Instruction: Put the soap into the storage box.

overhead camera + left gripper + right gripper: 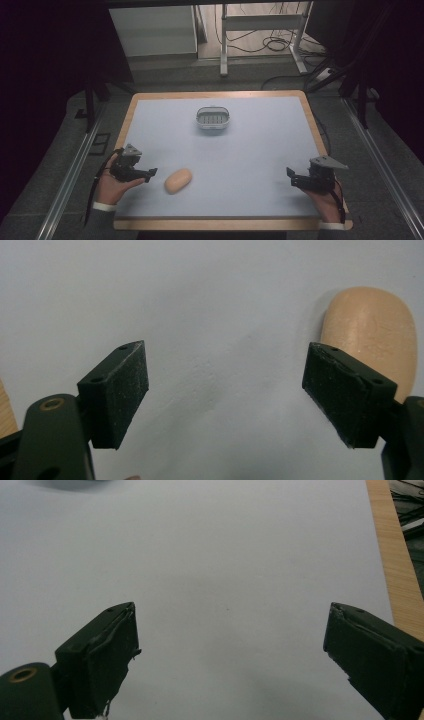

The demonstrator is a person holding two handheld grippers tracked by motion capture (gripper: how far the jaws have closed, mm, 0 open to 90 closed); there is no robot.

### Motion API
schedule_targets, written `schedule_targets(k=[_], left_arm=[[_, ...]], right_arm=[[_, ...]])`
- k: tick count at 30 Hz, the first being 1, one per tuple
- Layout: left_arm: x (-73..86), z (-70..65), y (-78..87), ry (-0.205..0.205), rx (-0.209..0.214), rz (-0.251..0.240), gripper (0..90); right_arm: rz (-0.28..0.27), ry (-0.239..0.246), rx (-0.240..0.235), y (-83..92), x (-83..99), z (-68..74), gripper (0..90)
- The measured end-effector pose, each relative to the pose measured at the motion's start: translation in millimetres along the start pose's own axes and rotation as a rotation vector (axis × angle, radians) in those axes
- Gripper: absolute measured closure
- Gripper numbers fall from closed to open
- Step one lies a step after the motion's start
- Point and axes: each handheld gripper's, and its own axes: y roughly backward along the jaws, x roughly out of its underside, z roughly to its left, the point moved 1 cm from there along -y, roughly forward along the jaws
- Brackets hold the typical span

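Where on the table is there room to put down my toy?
Lots of bare table lies between the soap and the right claw, and between the soap and the dish farther back. It is tight only where the left claw nears the soap.

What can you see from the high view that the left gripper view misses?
High view alone: the grey soap dish far back on the table, and the right hand-held gripper, jaws apart. Left gripper view alone: a close look at the left hand-held gripper, its black pads wide apart with nothing between them. Both share the peach soap bar lying on the pale table.
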Motion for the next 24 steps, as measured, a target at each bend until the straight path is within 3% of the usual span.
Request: schedule_targets(k=[11, 24], left_arm=[[-22.5, -12.8, 11.4, -0.07, 0.016, 0.01, 19.4], [-27.1, -19.5, 7.0, -0.104, 0.021, 0.039, 19.2]], right_arm=[[0.007, 0.017, 0.009, 3.2, 2.4, 1.3, 7.9], [0.008, 0.019, 0.008, 4.6, 1.7, -0.1, 8.4]])
